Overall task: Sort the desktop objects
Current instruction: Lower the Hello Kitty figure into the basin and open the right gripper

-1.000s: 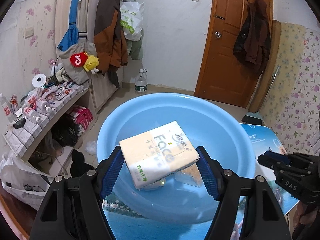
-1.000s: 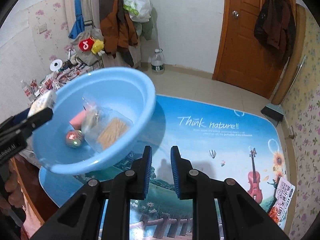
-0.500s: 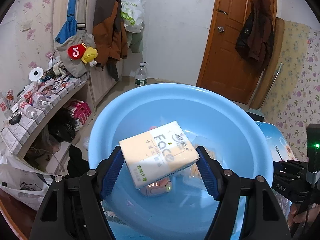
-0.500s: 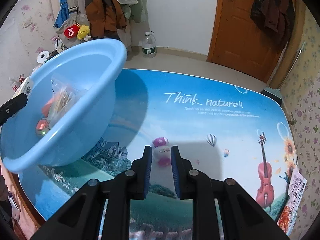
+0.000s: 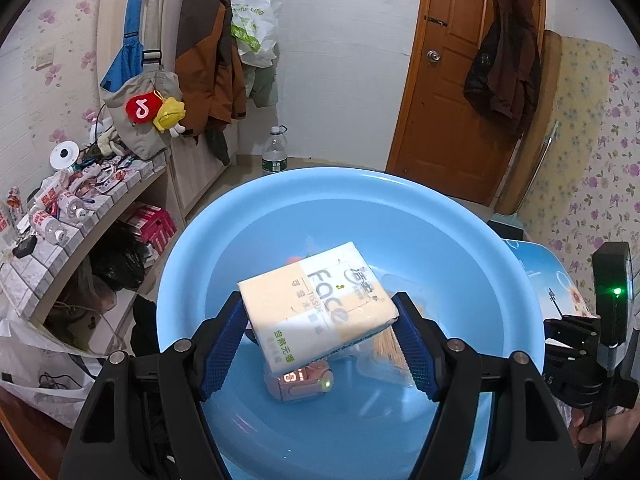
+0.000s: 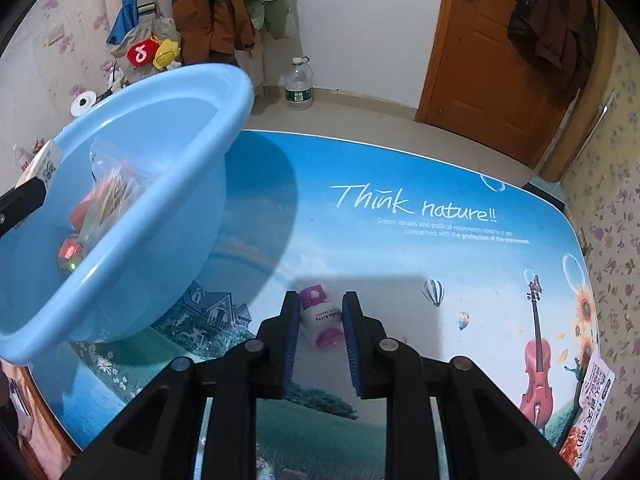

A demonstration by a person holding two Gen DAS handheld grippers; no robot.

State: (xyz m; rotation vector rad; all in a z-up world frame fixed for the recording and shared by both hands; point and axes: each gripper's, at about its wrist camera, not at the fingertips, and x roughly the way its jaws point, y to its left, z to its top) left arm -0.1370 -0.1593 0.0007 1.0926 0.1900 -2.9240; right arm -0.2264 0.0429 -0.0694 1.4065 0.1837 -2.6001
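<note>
Left fingers [image 5: 228, 340] gripping tissue pack [image 5: 316, 304] over blue basin [image 5: 452, 248]

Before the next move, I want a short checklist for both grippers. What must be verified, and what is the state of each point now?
1. Tissue pack clamped in the left gripper: ok, both pads press its sides.
2. Pack above the blue basin: ok, it hangs over the inside.
3. Room in the basin for the pack: ok, only a pink gadget and a clear bag lie below.
4. Small Hello Kitty bottle between the right gripper fingers: ok, the jaws are opening around it.
5. Right pads touching the bottle: not ok, gaps show on both sides.
6. Bottle resting flat on the printed mat: cannot tell.
</note>
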